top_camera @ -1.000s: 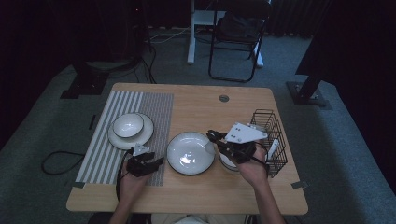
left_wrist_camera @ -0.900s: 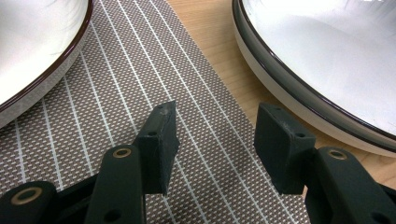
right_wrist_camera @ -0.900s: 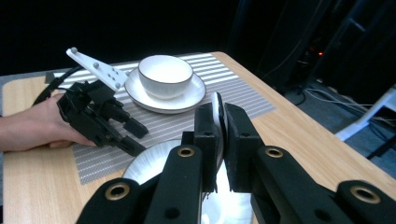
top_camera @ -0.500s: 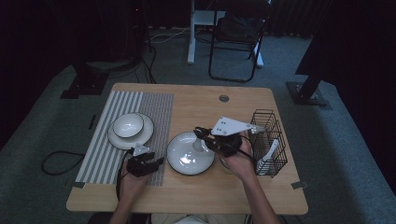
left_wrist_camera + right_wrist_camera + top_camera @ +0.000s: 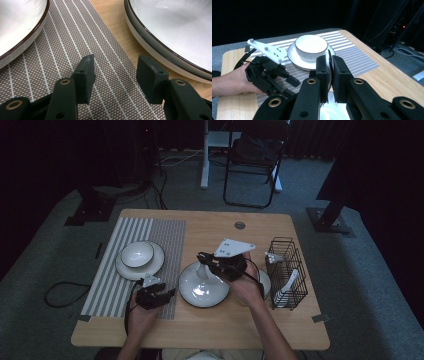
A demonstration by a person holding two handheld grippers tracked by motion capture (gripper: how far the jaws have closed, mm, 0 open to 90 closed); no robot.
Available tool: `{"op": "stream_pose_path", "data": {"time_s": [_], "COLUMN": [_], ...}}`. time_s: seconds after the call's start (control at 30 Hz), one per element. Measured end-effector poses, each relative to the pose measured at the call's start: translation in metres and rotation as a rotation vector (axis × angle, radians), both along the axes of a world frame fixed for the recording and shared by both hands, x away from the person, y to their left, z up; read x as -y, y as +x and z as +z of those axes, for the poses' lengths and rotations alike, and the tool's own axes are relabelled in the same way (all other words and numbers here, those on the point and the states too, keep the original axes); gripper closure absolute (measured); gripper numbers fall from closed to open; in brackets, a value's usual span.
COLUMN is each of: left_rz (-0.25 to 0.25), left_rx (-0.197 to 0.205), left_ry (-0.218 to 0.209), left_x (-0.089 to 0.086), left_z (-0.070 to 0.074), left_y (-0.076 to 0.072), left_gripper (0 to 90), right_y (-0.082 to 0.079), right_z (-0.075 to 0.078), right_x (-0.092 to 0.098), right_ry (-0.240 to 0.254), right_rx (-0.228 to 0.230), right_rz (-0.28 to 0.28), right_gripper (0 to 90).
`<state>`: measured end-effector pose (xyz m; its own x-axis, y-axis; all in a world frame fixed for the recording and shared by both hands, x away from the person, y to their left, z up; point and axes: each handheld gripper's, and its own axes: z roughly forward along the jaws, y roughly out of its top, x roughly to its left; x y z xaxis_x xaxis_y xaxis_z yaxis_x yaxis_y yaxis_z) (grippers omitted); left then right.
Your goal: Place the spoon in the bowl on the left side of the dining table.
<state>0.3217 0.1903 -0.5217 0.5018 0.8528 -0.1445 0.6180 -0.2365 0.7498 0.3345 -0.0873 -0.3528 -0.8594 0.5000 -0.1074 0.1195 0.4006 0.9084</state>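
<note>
My right gripper (image 5: 204, 259) hangs over the far rim of a large white dark-rimmed plate (image 5: 200, 292), shut on a white spoon (image 5: 202, 270) that points down toward it. In the right gripper view the spoon's thin white edge (image 5: 328, 58) is pinched between the pads of that gripper (image 5: 328, 62). My left gripper (image 5: 169, 293) rests low at the right edge of the striped mat (image 5: 115, 285). Its jaws stand open with nothing between them (image 5: 115, 65), flanked by the large plate (image 5: 175, 32) and a saucer (image 5: 20, 30). The left gripper (image 5: 292, 80) also lies ahead in the right gripper view.
A white bowl (image 5: 137, 254) sits on the saucer (image 5: 156, 262) on the mat, also ahead in the right gripper view (image 5: 310, 47). A black wire basket (image 5: 286, 270) with white spoons stands at the right. Another white dish (image 5: 265, 281) lies partly under the right hand.
My right gripper has carried the spoon leftward from beside the wire basket to above the large plate. The left gripper has stayed where it was.
</note>
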Motion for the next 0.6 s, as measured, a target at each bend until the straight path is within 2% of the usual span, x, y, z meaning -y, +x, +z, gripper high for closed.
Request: {"op": "stream_pose_path", "data": {"time_s": [0.6], "left_rz": [0.000], "left_rx": [-0.001], "left_ry": [-0.002], "left_x": [0.000], "left_z": [0.000], "left_y": [0.000], "left_gripper": [49.7], "right_y": [0.026], "right_z": [0.003], "right_x": [-0.033], "right_ry": [-0.004], "right_rx": [-0.030], "right_rz": [0.027], "right_gripper": [84.6]}}
